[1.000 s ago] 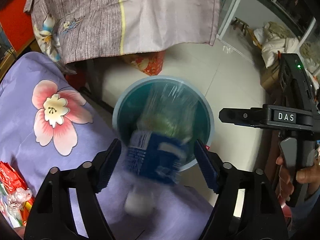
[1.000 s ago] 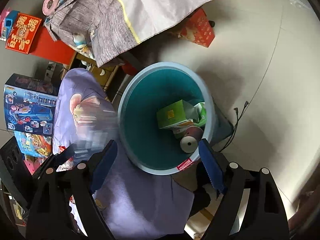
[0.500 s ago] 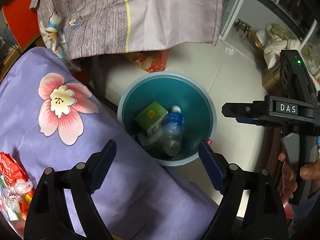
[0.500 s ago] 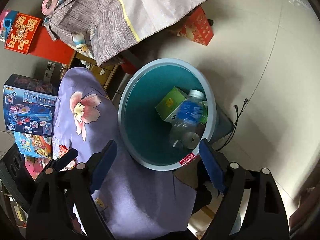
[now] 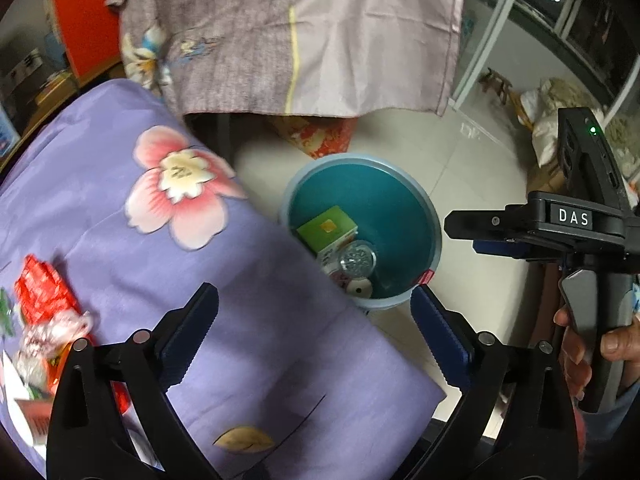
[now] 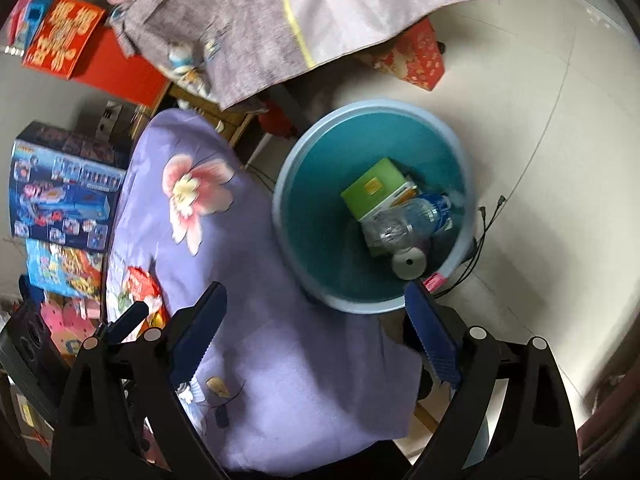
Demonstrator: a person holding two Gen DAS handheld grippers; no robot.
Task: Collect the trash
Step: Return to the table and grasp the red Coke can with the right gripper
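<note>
With the plastic bottle (image 6: 416,216) lying in the blue bin (image 6: 304,280), the left gripper (image 5: 316,336) is opening wide and empty, so it is best heading to the red wrapper (image 5: 40,292) at nine o'clock.

Both wrist cameras look steeply down past their own jaws. The left view sits close over the purple floral cloth (image 5: 224,280), with the teal bin (image 5: 362,304) beyond. The right view looks from higher, the bin (image 6: 296,240) centred. Both views share the bin, the cloth and the floor.
</note>
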